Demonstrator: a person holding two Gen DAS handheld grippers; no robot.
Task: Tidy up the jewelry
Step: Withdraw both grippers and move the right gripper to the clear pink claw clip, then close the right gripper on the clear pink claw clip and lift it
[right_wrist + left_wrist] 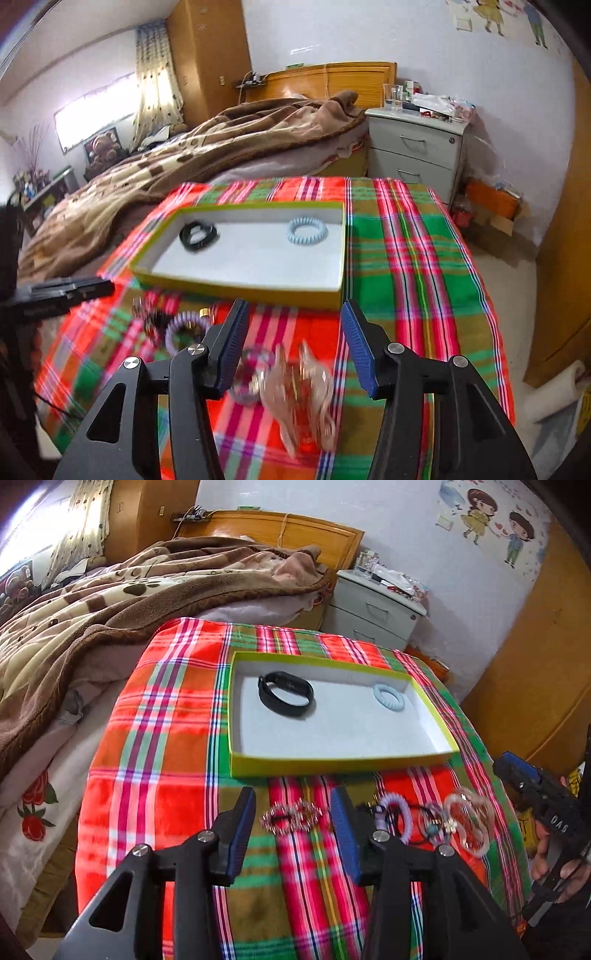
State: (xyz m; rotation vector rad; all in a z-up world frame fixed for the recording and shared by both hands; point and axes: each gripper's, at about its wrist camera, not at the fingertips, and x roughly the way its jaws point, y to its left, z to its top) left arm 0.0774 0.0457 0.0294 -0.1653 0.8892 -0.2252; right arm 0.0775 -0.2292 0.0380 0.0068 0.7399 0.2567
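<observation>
A shallow box point(332, 764) point(236, 291) with a yellow-green rim and white floor lies on the plaid cloth. It holds a black band point(286, 694) point(198, 235) and a pale blue coil ring point(388, 697) point(307, 230). In front of it lie a spiky silver bracelet point(291, 816), a lilac coil ring point(397, 812) point(184, 326), a beaded piece point(432, 821) and a clear pink hair clip point(469, 823) point(303, 398). My left gripper point(293, 818) is open, its fingers either side of the silver bracelet. My right gripper point(293, 339) is open above the blurred pink clip.
The plaid cloth point(155, 738) point(413, 266) covers a small table beside a bed with a brown blanket point(92, 602). A grey nightstand point(373, 609) point(417, 147) stands behind. The right gripper's body point(543, 805) shows at the left view's right edge.
</observation>
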